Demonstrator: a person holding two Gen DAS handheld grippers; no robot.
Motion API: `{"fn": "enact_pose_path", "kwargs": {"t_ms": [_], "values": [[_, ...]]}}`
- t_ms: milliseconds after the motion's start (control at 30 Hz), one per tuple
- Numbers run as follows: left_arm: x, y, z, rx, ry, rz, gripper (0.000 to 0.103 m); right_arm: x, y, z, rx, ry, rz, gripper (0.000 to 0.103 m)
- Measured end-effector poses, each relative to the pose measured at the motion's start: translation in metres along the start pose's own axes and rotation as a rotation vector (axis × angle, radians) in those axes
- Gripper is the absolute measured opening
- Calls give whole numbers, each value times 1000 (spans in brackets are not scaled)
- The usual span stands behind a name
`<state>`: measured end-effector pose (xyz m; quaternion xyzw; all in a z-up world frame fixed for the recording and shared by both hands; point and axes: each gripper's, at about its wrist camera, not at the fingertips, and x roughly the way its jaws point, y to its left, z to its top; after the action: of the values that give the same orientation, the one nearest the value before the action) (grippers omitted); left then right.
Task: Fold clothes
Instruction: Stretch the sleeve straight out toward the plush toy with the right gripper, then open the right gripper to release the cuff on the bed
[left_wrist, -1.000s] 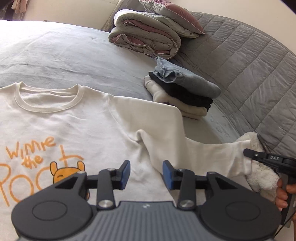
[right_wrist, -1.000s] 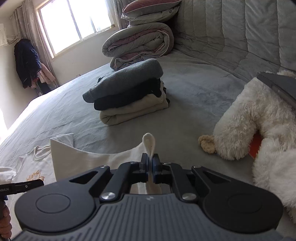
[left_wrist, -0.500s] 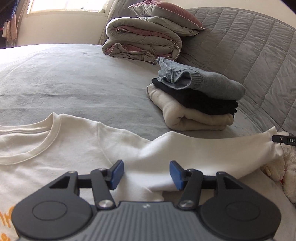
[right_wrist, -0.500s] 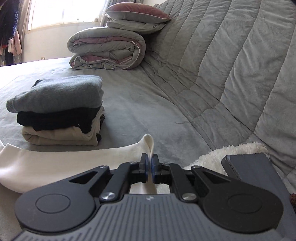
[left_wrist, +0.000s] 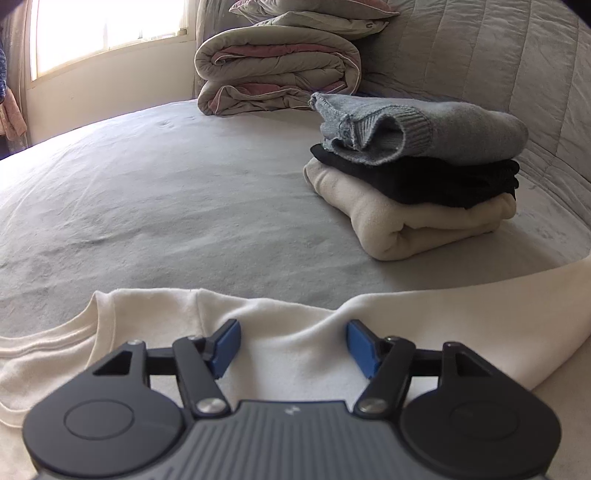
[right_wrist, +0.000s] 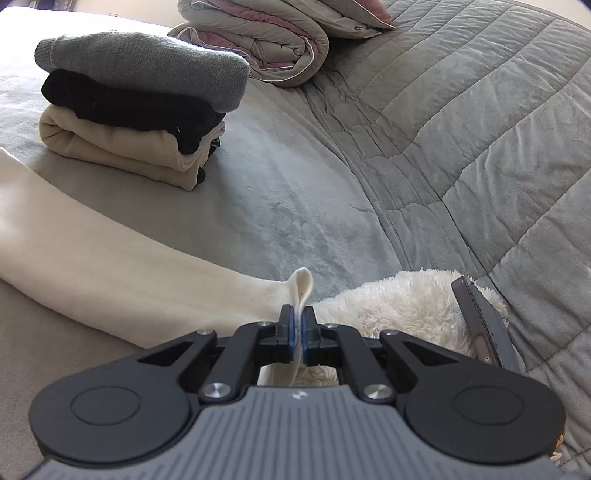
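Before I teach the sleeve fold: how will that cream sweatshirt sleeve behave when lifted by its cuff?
Likely floppy: the sleeve sags from the right gripper pinching its cuff. Probably light, since a small pinch holds it. It may drag across the bedspread.

Home bedroom. Ahead of my left claw: wide bed under a grey sheet, rolled duvet and pillow at its far end, bright window beyond. Quilted grey headboard right of my right claw; stack of folded clothes ahead-left.
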<state>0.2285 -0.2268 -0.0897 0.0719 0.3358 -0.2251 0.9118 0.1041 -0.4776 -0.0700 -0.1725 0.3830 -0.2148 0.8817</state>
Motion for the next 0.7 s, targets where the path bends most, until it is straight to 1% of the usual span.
{"fn": "enact_pose_path", "kwargs": {"t_ms": [67,100,133,167,200,267,367,433,467,533,600,667,700], "values": [[-5,0,1,-10,-6,12,65,-4,-10,2,26,12,30,7],[-11,0,0,-26,-21,3,65,-7,-15,3,40,12,39,8],[-18,-1,-1,-42,-36,-7,65,-11,-20,3,51,2,39,18],[-25,-2,-3,-48,-49,-36,65,-14,-25,3,61,-9,27,24],[-30,-4,-6,-44,-58,-62,65,-18,-30,2,70,-20,6,27],[-40,-12,-10,-15,-77,-98,65,-25,-41,0,96,-39,0,29],[-45,-25,-15,30,-101,-163,64,-37,-48,-5,151,-65,72,29],[-47,-34,-17,57,-111,-205,64,-45,-43,-9,176,-98,148,29],[-44,-38,-18,58,-103,-214,64,-46,-38,-9,184,-110,188,29],[-37,-43,-20,42,-82,-225,64,-46,-24,-9,204,-122,264,29],[-25,-43,-25,-12,-15,-283,62,-41,-7,-8,225,-106,321,29],[-25,-42,-34,-57,-14,-377,62,-36,10,-7,229,-95,356,29],[-28,-42,-36,-63,-15,-414,62,-35,18,-6,228,-91,369,29]]}}
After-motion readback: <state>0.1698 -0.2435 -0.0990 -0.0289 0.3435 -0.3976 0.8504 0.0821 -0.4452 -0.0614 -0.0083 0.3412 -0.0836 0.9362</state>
